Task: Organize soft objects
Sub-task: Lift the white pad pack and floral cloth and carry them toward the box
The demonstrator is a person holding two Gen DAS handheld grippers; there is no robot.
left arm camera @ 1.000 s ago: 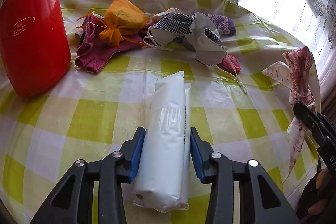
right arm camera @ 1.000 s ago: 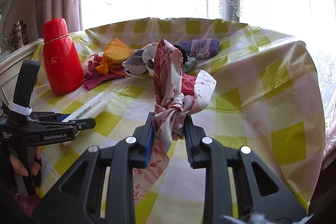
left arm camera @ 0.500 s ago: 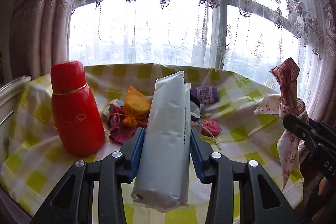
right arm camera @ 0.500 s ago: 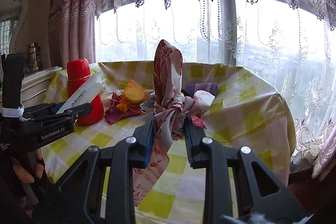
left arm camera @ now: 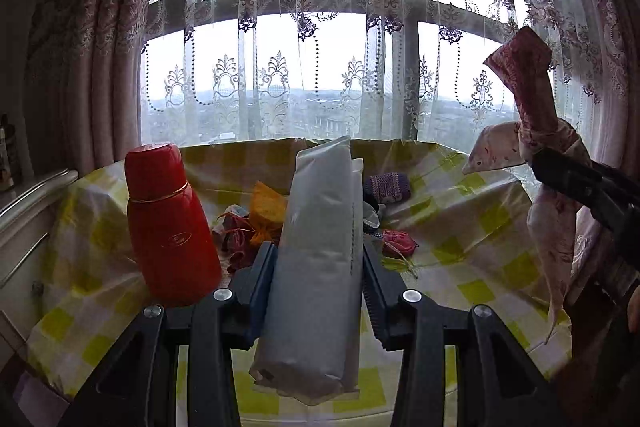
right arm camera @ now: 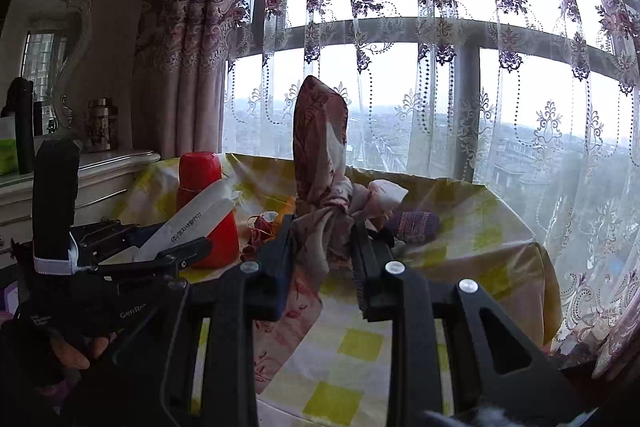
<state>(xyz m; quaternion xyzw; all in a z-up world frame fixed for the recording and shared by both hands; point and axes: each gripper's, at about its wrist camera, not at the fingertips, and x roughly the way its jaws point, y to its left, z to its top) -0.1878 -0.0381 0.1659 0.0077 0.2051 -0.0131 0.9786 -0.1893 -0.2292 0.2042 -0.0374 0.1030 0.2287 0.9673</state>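
The left gripper (left arm camera: pixel 319 275) fingers are clamping a white plastic-wrapped pack (left arm camera: pixel 316 263), lifted above the counter (left arm camera: pixel 476 227). The right gripper (right arm camera: pixel 320 259) fingers are pinching a knotted floral cloth (right arm camera: pixel 320 163), also raised. Beyond, a red thermos (left arm camera: pixel 168 227), an orange pouch (left arm camera: pixel 266 205) and a purple knit piece (left arm camera: pixel 386 187) are sitting on the checked cloth.

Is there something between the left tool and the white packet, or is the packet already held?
Nothing stands between them. The left tool is shut on the white packet, held above the table. The red flask stands to its left, apart.
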